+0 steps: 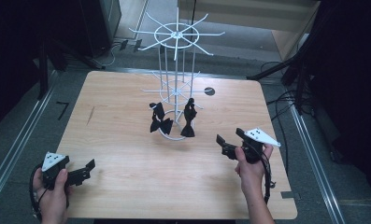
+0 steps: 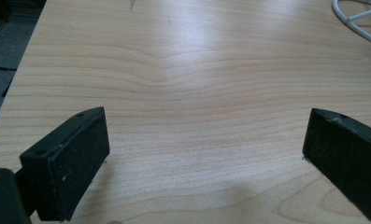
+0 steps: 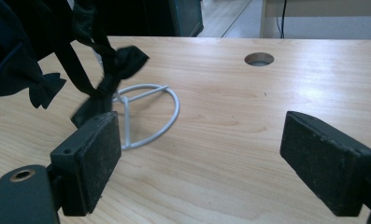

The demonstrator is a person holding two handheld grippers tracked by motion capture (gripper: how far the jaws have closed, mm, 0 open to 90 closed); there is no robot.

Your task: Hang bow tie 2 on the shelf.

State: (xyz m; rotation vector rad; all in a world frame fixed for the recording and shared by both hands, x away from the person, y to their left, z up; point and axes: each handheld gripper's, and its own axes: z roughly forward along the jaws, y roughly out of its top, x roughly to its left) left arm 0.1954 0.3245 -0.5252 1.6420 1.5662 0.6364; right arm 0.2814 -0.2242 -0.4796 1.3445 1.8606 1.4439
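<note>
A white wire rack (image 1: 176, 70) with spoke hooks stands on the wooden table (image 1: 127, 140), its ring base (image 3: 150, 116) flat on the wood. Two black bow ties hang low on it, one to the left (image 1: 159, 119) and one to the right (image 1: 189, 117). In the right gripper view the nearer bow tie (image 3: 113, 70) dangles over the ring. My left gripper (image 1: 86, 170) rests open near the table's front left corner, jaws wide over bare wood (image 2: 206, 135). My right gripper (image 1: 227, 141) is open too, right of the rack and pointing at it (image 3: 202, 140). Neither holds anything.
A round cable hole (image 1: 210, 91) sits in the table behind the rack, also seen as a hole (image 3: 259, 59) in the right gripper view. Dark stands and cables line the floor at both sides. Bare wood stretches between the grippers.
</note>
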